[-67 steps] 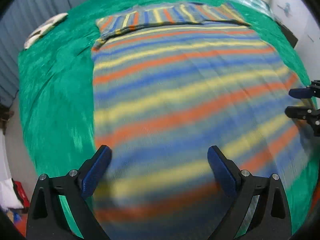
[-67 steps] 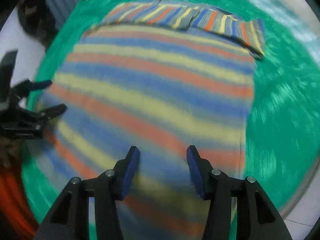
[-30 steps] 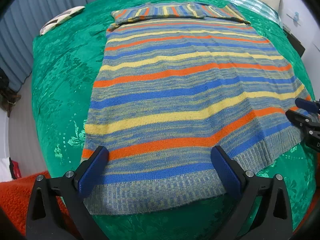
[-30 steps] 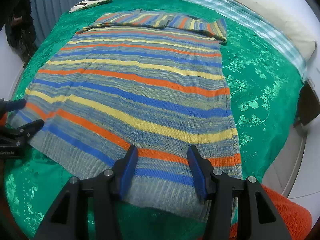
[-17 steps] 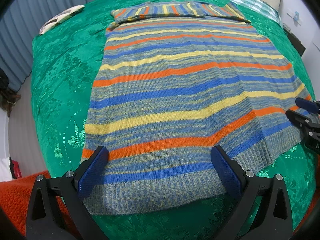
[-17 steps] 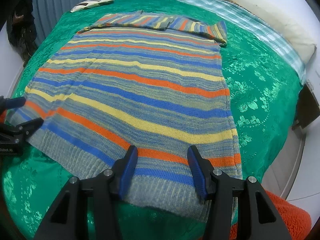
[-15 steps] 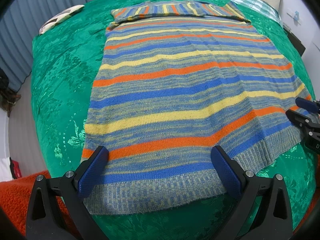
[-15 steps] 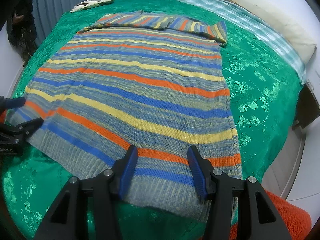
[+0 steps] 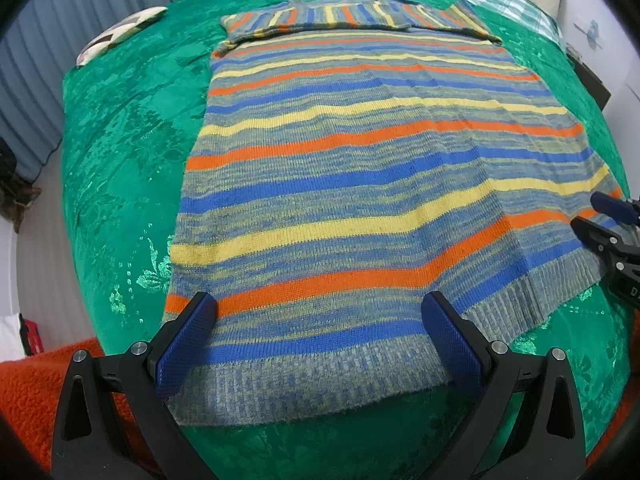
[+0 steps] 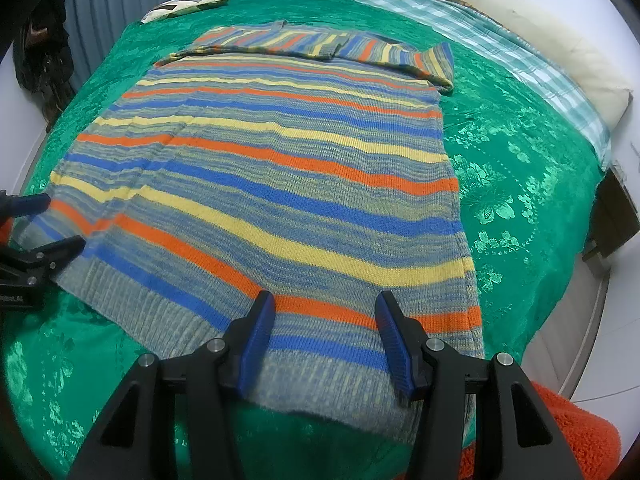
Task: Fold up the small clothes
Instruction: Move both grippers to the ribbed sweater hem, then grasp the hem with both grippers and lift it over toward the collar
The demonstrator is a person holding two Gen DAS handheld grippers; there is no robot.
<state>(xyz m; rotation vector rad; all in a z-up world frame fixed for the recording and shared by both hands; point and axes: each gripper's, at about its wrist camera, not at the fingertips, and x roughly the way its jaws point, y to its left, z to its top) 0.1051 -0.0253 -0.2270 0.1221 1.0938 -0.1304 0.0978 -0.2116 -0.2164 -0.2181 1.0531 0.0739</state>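
Note:
A striped knit sweater [image 9: 360, 184] in blue, orange, yellow and grey lies flat on a green bedspread [image 9: 120, 140]. Its sleeves are folded across the far end. Its ribbed hem is nearest me. My left gripper [image 9: 320, 336] is open and empty over the hem's left part. My right gripper [image 10: 326, 336] is open and empty over the hem's right part, with the sweater [image 10: 280, 184] spread beyond it. Each gripper also shows at the edge of the other's view, the right gripper [image 9: 600, 216] and the left gripper [image 10: 44, 224].
An orange fleece blanket [image 9: 32, 384] lies at the near edge of the bed, also in the right wrist view [image 10: 576, 436]. A small patterned pillow [image 9: 120, 34] sits at the far left corner. A checked sheet [image 10: 500, 48] and a cream pillow [image 10: 580, 64] lie along the right side.
Both grippers pulled back from over the sweater's middle to its hem about two seconds ago. In the last second nothing has visibly moved.

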